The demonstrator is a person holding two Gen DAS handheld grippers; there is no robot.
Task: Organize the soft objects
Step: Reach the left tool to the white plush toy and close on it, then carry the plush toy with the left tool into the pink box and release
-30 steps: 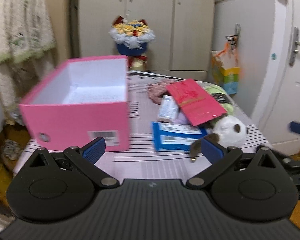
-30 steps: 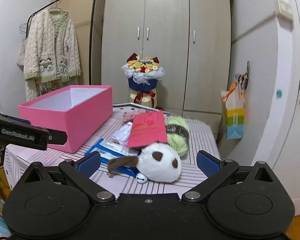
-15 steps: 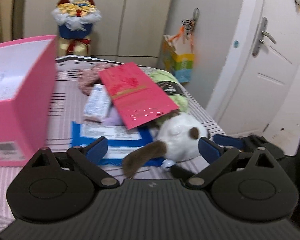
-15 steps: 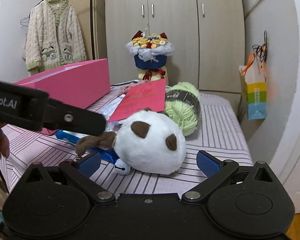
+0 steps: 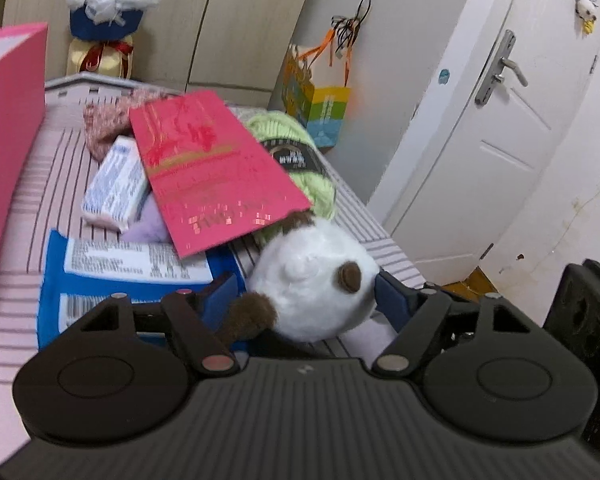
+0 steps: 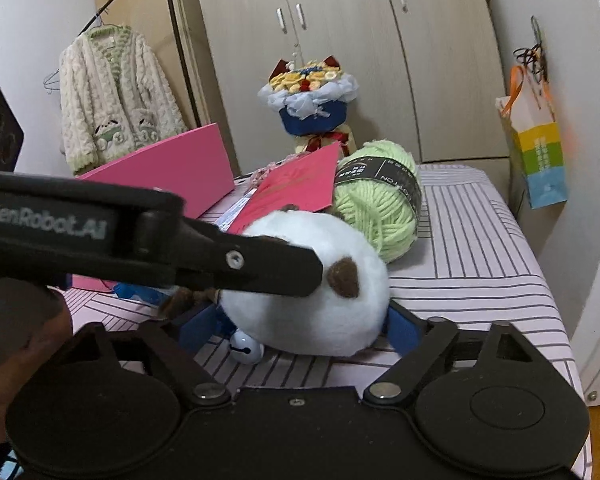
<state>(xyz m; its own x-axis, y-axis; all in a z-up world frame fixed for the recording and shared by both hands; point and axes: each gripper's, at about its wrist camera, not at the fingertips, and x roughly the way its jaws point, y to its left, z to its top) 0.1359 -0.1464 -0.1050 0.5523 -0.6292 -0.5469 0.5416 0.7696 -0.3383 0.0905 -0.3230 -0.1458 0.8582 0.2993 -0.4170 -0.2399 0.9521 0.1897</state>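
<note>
Both tongs, left tongs [image 5: 306, 298] and right tongs [image 6: 296, 330], are closing around the plush toy [image 6: 312, 284] on the worktop [image 6: 476, 240], not yet clamped. The yarn [image 6: 380, 208] also lies outside the pink box [image 5: 8, 152]; sorting has barely begun

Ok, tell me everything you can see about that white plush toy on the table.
The white plush toy is round and fluffy, with brown patches, a brown tail and a small white bell beside it. It lies on the striped tablecloth, partly under the red envelope and against the green yarn ball. It sits between the closing jaws of both the left gripper and the right gripper.
</note>
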